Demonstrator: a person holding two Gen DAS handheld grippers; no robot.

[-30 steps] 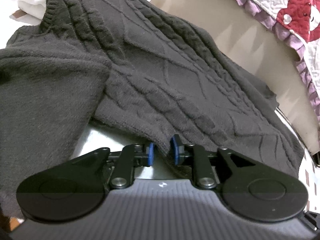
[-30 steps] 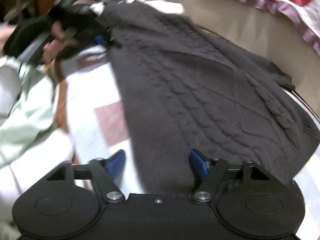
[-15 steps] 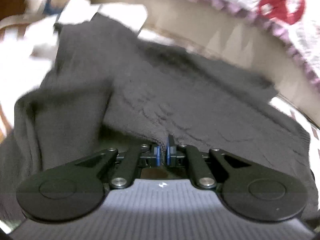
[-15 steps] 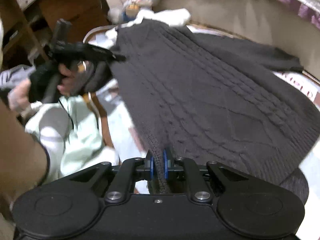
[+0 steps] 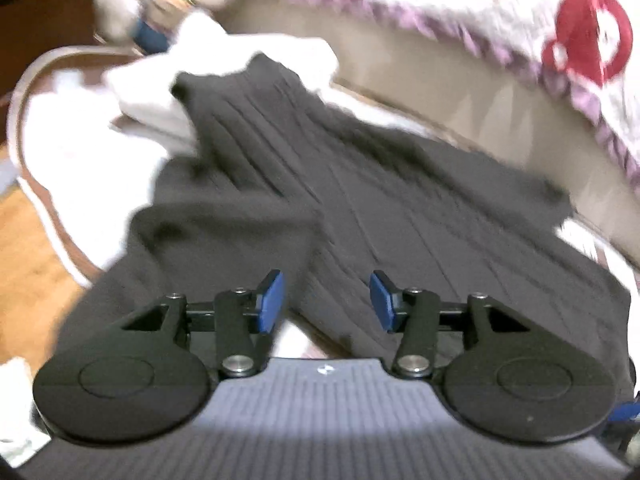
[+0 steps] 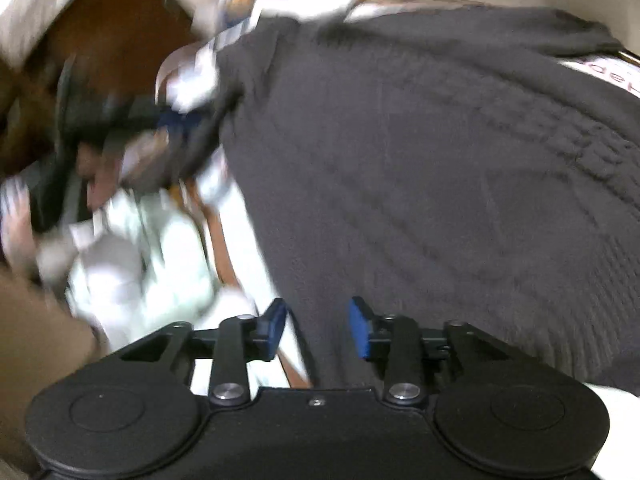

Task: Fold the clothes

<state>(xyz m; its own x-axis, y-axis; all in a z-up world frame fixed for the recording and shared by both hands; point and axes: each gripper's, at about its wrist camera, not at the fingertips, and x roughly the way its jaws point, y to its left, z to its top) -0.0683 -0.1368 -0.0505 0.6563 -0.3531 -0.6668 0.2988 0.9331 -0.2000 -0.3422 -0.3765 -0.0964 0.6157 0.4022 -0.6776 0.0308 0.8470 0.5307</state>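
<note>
A dark grey cable-knit sweater (image 5: 400, 208) lies spread on the bed, one sleeve folded across its left side. My left gripper (image 5: 326, 300) is open just above the sweater's near edge, with nothing between its blue pads. In the right wrist view the sweater (image 6: 440, 160) fills the right half. My right gripper (image 6: 318, 326) is open over the sweater's left edge and holds nothing. The left gripper (image 6: 176, 124) shows blurred at the sweater's far left corner in the right wrist view.
White folded cloth (image 5: 168, 92) lies beyond the sweater's collar. A beige bed frame (image 5: 460, 80) with a quilted cover showing a red bear (image 5: 588, 40) runs behind. Pale green and white clothes (image 6: 132, 248) lie at the left. Wooden floor (image 5: 36, 248) shows at left.
Both grippers were shut on the sweater's edge half a second ago and have opened and let go. The sweater has been pulled flatter, and both views are blurred by motion.
</note>
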